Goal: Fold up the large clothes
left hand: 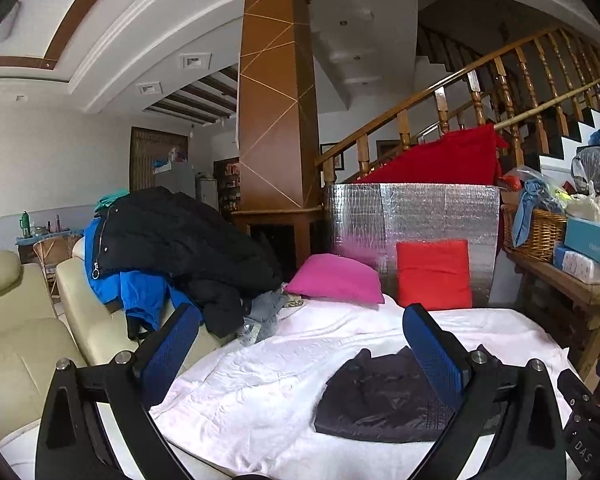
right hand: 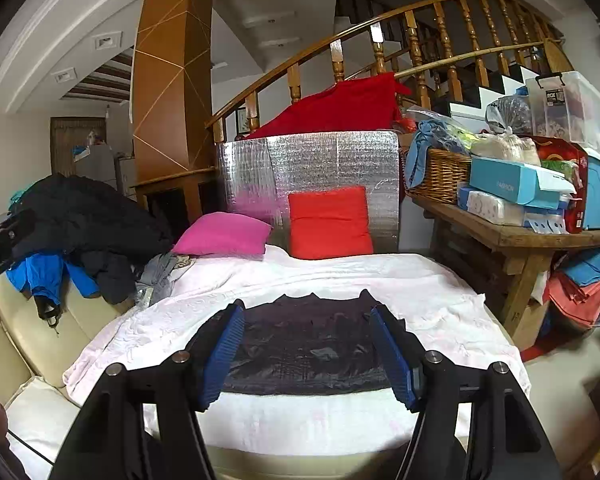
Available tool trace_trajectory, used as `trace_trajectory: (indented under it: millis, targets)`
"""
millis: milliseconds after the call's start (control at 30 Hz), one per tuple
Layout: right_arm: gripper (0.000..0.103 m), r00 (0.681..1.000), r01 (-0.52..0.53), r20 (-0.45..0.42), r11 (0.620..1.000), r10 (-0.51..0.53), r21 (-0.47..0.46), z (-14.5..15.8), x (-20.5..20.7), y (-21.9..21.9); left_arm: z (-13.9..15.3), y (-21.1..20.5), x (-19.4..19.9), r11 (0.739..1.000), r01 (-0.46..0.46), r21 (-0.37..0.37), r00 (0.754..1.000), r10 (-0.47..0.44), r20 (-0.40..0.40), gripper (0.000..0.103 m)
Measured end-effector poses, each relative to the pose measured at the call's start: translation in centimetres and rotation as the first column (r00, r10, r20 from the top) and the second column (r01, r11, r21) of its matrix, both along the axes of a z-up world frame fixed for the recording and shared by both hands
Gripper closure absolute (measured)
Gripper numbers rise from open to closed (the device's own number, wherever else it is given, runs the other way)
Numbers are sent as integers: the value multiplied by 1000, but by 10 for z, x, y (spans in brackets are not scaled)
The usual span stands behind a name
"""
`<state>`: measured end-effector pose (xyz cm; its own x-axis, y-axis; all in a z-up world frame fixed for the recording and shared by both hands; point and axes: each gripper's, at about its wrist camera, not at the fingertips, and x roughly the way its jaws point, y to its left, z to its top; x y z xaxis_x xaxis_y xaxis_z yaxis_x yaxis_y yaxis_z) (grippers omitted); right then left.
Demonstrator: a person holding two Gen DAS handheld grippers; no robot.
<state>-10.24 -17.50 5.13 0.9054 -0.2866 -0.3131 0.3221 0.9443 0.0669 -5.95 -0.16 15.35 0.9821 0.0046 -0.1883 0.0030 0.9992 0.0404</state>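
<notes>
A dark garment (right hand: pixel 304 348) lies folded into a flat rectangle on the white cloth (right hand: pixel 340 280) that covers the work surface. It also shows in the left wrist view (left hand: pixel 380 400), low and right of centre. My right gripper (right hand: pixel 306 354) is open and empty, held above the garment's near edge. My left gripper (left hand: pixel 300 348) is open and empty, to the left of the garment over the white cloth (left hand: pixel 240 380). A pile of dark and blue coats (left hand: pixel 168 240) lies on the cream sofa (left hand: pixel 20 320) at the left.
A pink cushion (right hand: pixel 224 234) and a red cushion (right hand: pixel 328 222) lean at the back against a silver foil panel (right hand: pixel 312 160). A wooden bench (right hand: pixel 520 240) at the right carries a wicker basket (right hand: pixel 440 176) and boxes. A stair railing runs behind.
</notes>
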Motion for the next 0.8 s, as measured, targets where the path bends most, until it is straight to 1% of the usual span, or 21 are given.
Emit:
trace_trajectory:
  millis: [200,633,800]
  targets:
    - [34,1000,10,1,1000,-10,-1,2,-5,-1,2,1,-5,1000,11,3,1000,-11,6,1]
    - [34,1000,26,14,1000,-26,10,5,-14,-7,1,-14,-15,998,51,28,999,-51,12,1]
    - [34,999,30,14,999,-30,16,4,-14,-8,1,-14,-13,998,60,27,998,-60,1,1]
